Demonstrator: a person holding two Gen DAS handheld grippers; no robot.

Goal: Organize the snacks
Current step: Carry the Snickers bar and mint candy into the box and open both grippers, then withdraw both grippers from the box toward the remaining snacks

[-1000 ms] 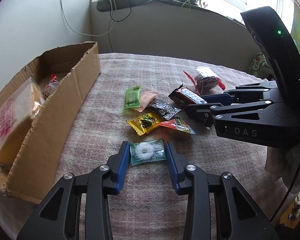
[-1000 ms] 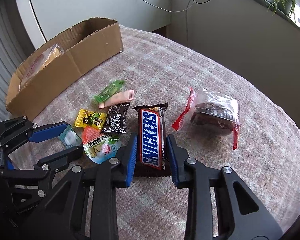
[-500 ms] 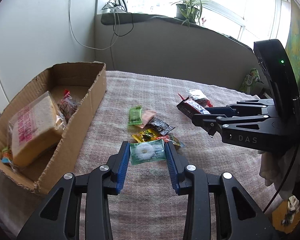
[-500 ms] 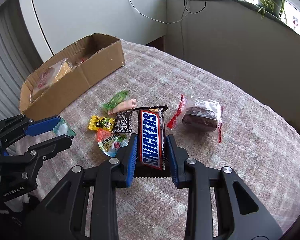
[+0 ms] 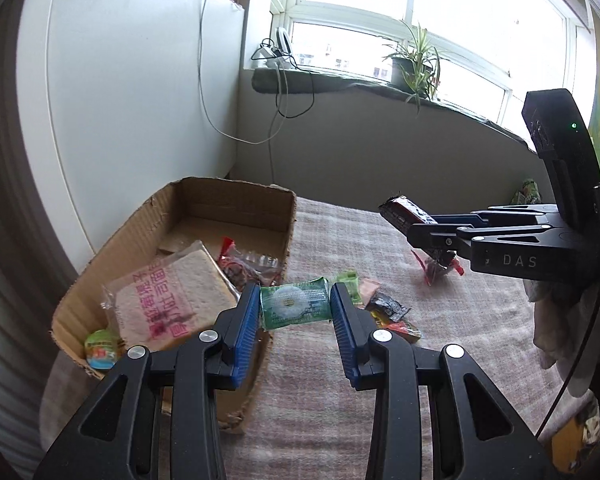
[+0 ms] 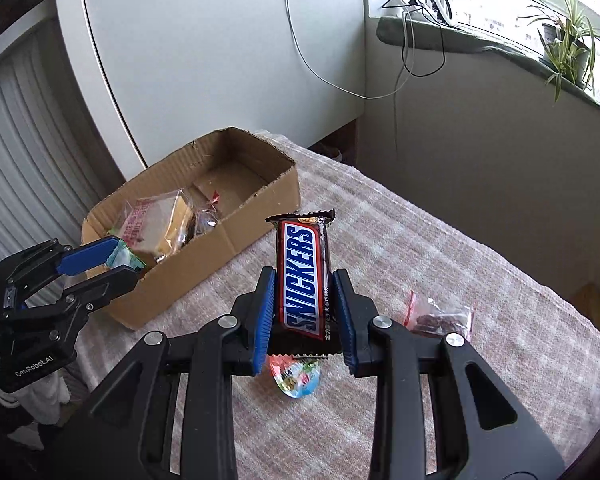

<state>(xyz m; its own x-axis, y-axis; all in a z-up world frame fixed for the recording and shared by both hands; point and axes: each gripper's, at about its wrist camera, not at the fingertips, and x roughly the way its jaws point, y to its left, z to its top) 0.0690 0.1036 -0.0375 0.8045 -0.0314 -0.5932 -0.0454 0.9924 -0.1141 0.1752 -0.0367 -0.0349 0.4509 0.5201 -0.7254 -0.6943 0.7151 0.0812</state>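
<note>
The open brown corrugated cardboard box [image 6: 204, 216] sits on the checked woven cloth [image 6: 440, 264]. Beside it, the right gripper [image 6: 305, 312] clamps a glossy brown Snickers bar [image 6: 304, 276]; the left gripper [image 5: 295, 312] pinches a crinkly green sachet [image 5: 295, 307] at the box's near corner. Both have risen off the cloth since a second ago.

Bright daylight from window [image 5: 420, 12]; fisheye-curved, dark-vignetted edges.
</note>
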